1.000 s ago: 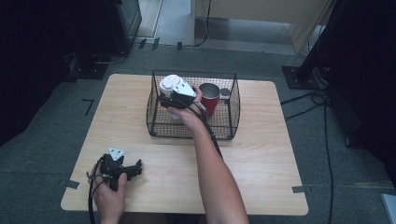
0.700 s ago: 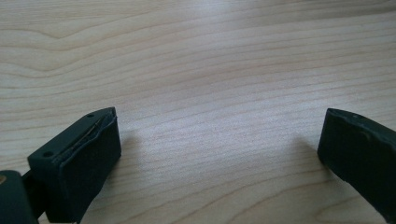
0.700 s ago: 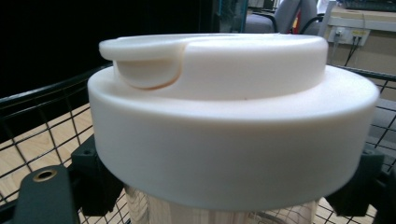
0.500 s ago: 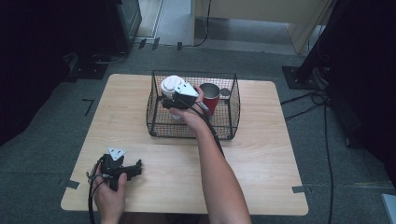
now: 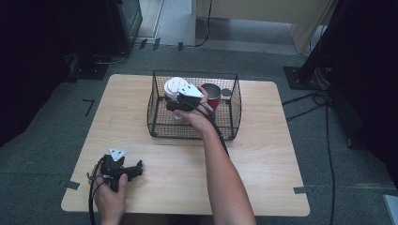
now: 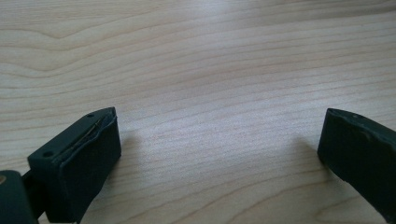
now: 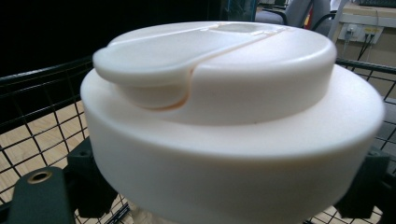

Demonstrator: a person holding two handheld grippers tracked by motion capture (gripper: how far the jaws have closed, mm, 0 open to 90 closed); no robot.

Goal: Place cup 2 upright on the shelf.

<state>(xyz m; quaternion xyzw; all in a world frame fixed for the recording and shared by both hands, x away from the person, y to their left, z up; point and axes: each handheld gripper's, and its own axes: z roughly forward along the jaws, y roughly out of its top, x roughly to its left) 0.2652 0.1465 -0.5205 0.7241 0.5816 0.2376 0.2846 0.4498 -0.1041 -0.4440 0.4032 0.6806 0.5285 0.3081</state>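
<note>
White-lidded bottle [image 7: 233, 121] sits between the right gripper [image 5: 176, 104] fingers [image 7: 86, 179], which have just been loosening inside the wire basket [image 5: 155, 105].

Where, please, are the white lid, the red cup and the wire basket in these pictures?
white lid [image 7: 224, 107]: right gripper view, on the front of its raised top.
red cup [image 5: 213, 99]: high view, on its red side wall below the rim.
wire basket [image 5: 192, 136]: high view, on its near wall.
</note>
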